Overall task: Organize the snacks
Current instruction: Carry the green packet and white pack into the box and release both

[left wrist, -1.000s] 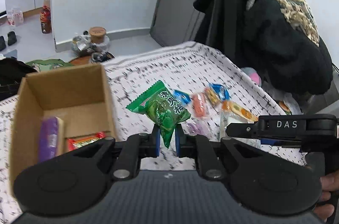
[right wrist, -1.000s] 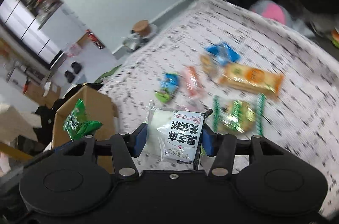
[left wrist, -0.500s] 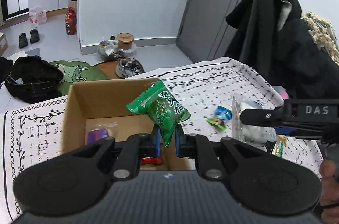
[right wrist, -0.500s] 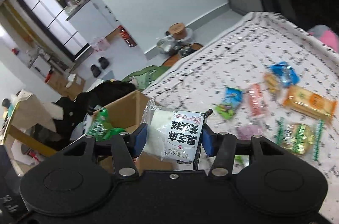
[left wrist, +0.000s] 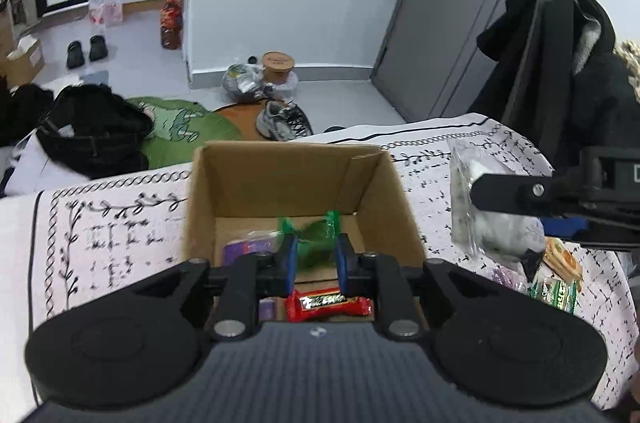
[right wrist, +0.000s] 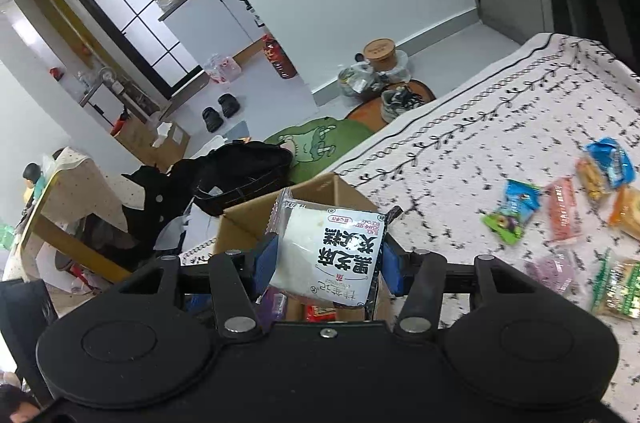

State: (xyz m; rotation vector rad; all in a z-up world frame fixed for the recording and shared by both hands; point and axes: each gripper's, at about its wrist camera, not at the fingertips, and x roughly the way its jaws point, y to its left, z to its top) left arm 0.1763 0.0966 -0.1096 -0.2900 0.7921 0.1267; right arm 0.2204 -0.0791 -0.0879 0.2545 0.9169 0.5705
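— Both grippers loaded?
— No. Left gripper [left wrist: 314, 257] is parted over the box [left wrist: 296, 183]; green packet [left wrist: 314, 237] lies loose between its fingers, inside. Right gripper [right wrist: 326, 263] is clamped on the white packet [right wrist: 328, 255], beside the box.

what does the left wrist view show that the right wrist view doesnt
Only the left wrist view: the left gripper, open over the box, with the green packet blurred between its fingers, apparently dropping, and the whole red bar inside.
Only the right wrist view: loose snacks such as the blue packet and pink packet.
Both: the box, and the right gripper shut on the white packet.
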